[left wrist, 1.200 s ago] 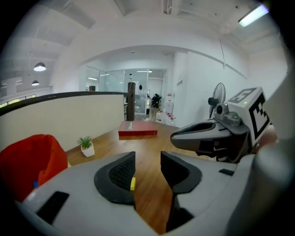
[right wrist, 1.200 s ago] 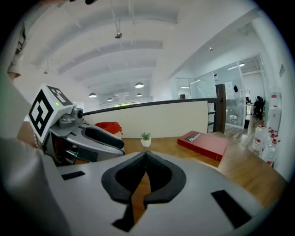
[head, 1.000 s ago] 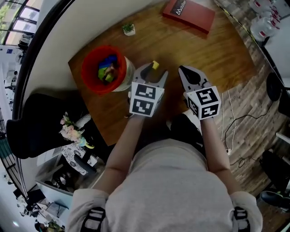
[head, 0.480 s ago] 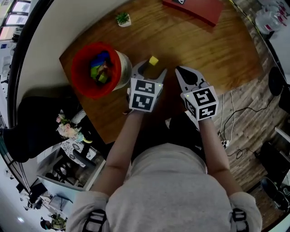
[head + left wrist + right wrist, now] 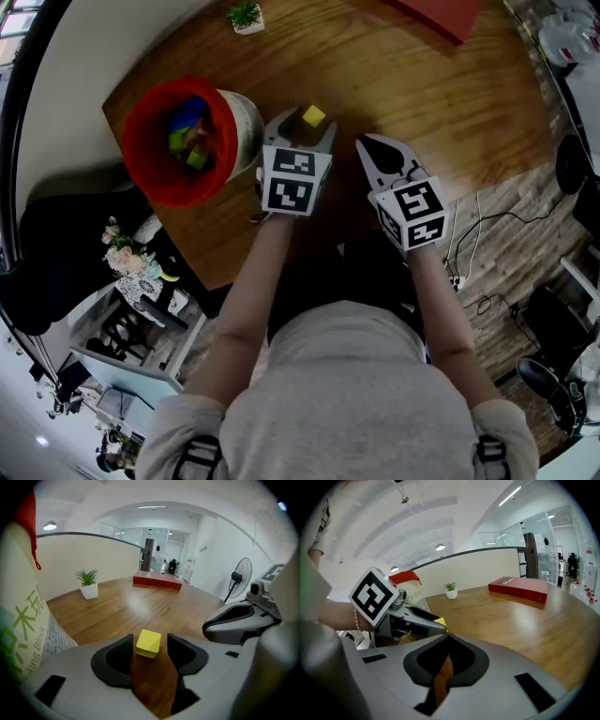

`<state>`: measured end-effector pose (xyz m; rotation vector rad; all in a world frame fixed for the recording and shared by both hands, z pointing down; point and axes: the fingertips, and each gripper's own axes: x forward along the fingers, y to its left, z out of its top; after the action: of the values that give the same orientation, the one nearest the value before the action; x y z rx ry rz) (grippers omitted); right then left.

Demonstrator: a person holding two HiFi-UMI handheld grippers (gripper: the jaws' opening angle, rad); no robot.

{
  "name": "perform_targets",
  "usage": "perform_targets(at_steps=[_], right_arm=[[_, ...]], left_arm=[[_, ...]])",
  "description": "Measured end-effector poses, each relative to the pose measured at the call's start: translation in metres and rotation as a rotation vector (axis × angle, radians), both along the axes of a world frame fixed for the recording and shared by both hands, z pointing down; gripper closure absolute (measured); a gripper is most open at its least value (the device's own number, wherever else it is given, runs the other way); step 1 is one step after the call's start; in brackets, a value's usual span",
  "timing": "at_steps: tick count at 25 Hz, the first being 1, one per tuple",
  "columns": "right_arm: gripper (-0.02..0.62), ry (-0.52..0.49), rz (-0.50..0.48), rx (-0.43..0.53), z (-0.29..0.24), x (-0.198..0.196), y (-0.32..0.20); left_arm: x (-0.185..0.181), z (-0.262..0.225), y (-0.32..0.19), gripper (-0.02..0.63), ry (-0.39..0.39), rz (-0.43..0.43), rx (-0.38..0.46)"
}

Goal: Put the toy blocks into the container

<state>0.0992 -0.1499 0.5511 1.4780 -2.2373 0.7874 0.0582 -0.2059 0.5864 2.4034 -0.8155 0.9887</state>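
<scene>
A small yellow block lies on the wooden table, just right of the red container. Several coloured blocks lie inside the container. My left gripper straddles the yellow block. Its jaws are closing, and a gap still shows between the block and the right pad. The container's white printed wall fills the left edge of the left gripper view. My right gripper rests beside the left one, its jaws meeting at the tips with nothing in them.
A red book lies at the far side of the table. A small potted plant stands at the far left edge. A black chair and cluttered shelves are left of the table, and cables run over the floor on the right.
The left gripper has edged forward, so the yellow block sits deeper between its jaws. The right gripper has followed alongside. The head view has shifted, which puts the container further left.
</scene>
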Motion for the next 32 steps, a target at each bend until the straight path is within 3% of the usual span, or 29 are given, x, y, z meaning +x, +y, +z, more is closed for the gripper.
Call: perform_targets(at_steps=[7,15,25,32], right_arm=[[0.586,0.010,0.010,-0.009,0.006,0.008,-0.001],[0.586,0.026,0.026,0.010,-0.002,0.007,0.012],[0.586,0.050,0.048,0.050,-0.023,0.000,0.026],[0.586,0.072,0.035,0.122,-0.055,-0.016,0.019]], left_arm=[[-0.004,0.010,-0.003,0.423,-0.016,-0.019,0.008],[-0.003,0.005,0.010,0.428,-0.016,0.024,0.017],[-0.019,-0.030,0.030,0.430,0.050,0.057,0.030],[-0.042,-0.075,0.032,0.430,0.105,0.035,0.099]])
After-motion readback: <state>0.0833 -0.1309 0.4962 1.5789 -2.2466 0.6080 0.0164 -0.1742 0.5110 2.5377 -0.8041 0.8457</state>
